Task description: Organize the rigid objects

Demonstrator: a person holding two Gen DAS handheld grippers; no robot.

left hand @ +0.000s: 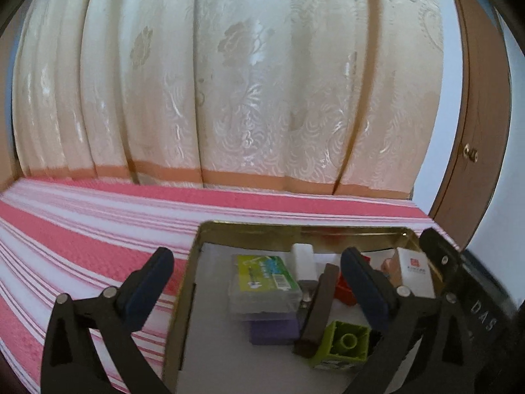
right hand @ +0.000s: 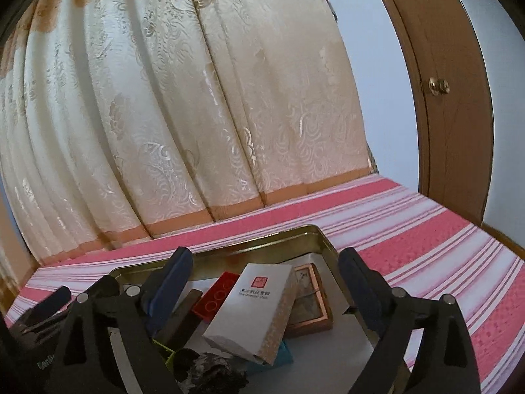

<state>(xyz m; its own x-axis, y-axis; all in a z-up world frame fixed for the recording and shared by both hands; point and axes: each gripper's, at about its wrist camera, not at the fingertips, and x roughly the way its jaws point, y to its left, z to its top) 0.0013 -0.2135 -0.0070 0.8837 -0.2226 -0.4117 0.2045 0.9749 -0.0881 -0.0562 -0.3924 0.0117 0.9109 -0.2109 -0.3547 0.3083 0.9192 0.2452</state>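
A gold tin tray (left hand: 197, 256) lies on the striped cloth and holds several small items. In the left wrist view these are a clear case with a green label (left hand: 265, 279) on a purple box (left hand: 275, 330), a white block (left hand: 303, 259), a dark bar (left hand: 320, 305), a green building brick (left hand: 344, 344) and a red brick (left hand: 344, 290). My left gripper (left hand: 256, 259) hangs open over them, touching none. My right gripper (right hand: 265, 259) is open above a white carton (right hand: 252, 308) that leans on a copper-edged box (right hand: 310, 302). Its pads are clear of the carton.
A pink and white striped cloth (left hand: 98, 229) covers the surface around the tin. A cream patterned curtain (left hand: 229, 98) hangs behind it. At the right stands a brown wooden door (right hand: 452, 131) with a brass knob. A dark crumpled lump (right hand: 210, 374) lies at the tin's near edge.
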